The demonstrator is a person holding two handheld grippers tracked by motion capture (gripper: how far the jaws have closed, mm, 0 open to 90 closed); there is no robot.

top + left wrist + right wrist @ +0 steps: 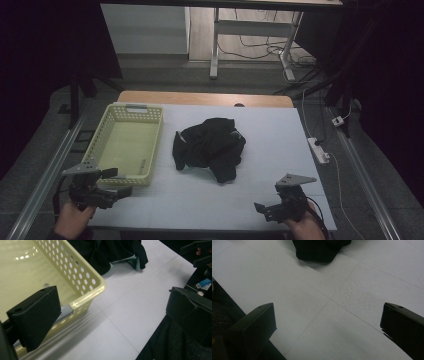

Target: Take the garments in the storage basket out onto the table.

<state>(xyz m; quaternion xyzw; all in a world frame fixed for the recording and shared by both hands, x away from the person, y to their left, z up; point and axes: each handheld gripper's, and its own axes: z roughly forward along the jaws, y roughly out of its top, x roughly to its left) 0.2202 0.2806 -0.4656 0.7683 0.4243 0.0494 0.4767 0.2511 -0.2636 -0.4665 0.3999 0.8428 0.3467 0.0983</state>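
Observation:
A crumpled black garment [210, 147] lies in the middle of the white table [200, 200]; its edge shows in the left gripper view [112, 252] and in the right gripper view [317, 250]. To its left stands a pale yellow perforated basket [107, 150], with nothing inside. My left gripper [117, 182] hovers at the basket's near right corner [96, 287], open and holding nothing. My right gripper [262, 209] is at the table's near right, open over bare table, well short of the garment.
The table's front edge runs just under both hands. Beyond the far edge are a desk frame [250, 40] and floor cables. A white power strip [318, 150] lies on the floor to the right.

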